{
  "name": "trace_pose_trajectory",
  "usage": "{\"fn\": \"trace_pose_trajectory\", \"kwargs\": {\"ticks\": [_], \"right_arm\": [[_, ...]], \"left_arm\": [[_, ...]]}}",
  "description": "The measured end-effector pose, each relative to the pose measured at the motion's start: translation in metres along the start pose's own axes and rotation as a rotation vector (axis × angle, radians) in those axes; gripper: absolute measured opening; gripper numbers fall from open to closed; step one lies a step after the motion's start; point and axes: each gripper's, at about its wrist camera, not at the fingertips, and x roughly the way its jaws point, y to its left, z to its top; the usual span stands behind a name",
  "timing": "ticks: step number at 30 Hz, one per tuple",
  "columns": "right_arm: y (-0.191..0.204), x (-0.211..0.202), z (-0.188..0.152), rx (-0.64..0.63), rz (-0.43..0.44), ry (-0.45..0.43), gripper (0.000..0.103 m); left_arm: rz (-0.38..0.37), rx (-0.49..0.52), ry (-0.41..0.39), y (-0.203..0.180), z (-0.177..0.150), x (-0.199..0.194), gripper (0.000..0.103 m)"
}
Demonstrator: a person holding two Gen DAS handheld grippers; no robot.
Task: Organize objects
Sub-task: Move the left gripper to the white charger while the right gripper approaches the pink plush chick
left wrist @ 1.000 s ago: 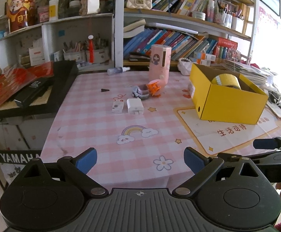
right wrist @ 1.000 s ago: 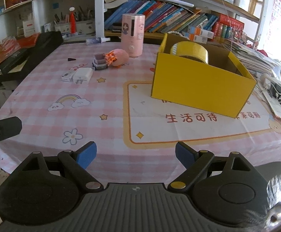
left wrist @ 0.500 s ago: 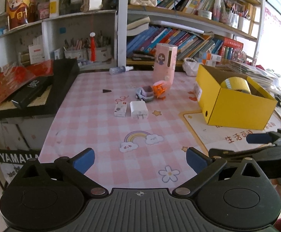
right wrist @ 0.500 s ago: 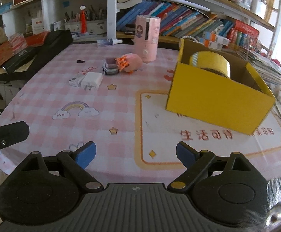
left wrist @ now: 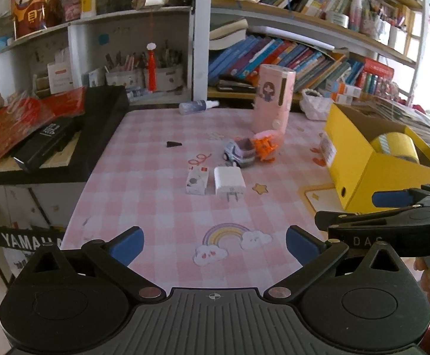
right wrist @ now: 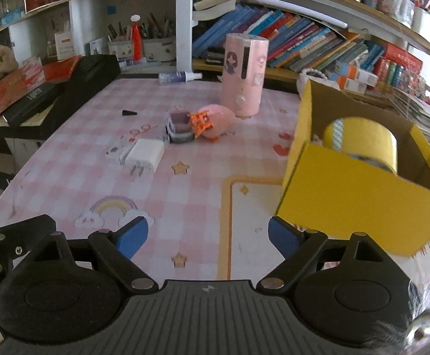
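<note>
Both hand-held grippers hover with fingers spread wide, holding nothing: the left hand-held gripper (left wrist: 213, 244) over the rainbow print, the right hand-held gripper (right wrist: 207, 235) near the yellow box (right wrist: 360, 198). A roll of yellow tape (right wrist: 362, 139) sits inside the box. On the pink checked surface (left wrist: 161, 195) lie a white charger (left wrist: 229, 182), a small white box (left wrist: 196, 181) and a toy car (left wrist: 240, 154) beside a pink cylinder (left wrist: 272, 97).

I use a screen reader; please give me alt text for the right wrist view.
The open, empty right gripper hovers over a pink checked tablecloth. A yellow box holds a tape roll; a white charger lies ahead.
</note>
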Motion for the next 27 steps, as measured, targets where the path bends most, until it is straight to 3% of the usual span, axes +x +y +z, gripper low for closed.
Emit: {"fn": "trace_pose_trajectory", "kwargs": {"ticks": [4,9,21,27], "right_arm": [[0.000,0.013,0.013,-0.021,0.024,-0.006,0.086],[-0.002,0.028,0.029,-0.026,0.064,-0.015,0.076],[-0.008,0.070,0.063,0.003,0.110,0.001,0.075],[-0.016,0.093,0.084,0.041,0.101,-0.004,0.072]], "left_arm": [[0.022,-0.005,0.009,0.000,0.007,0.013,0.103],[0.039,-0.002,0.003,0.001,0.017,0.025,0.103],[0.044,0.031,0.033,-0.003,0.032,0.068,0.101],[0.018,0.073,0.056,-0.011,0.044,0.105,0.081]]}}
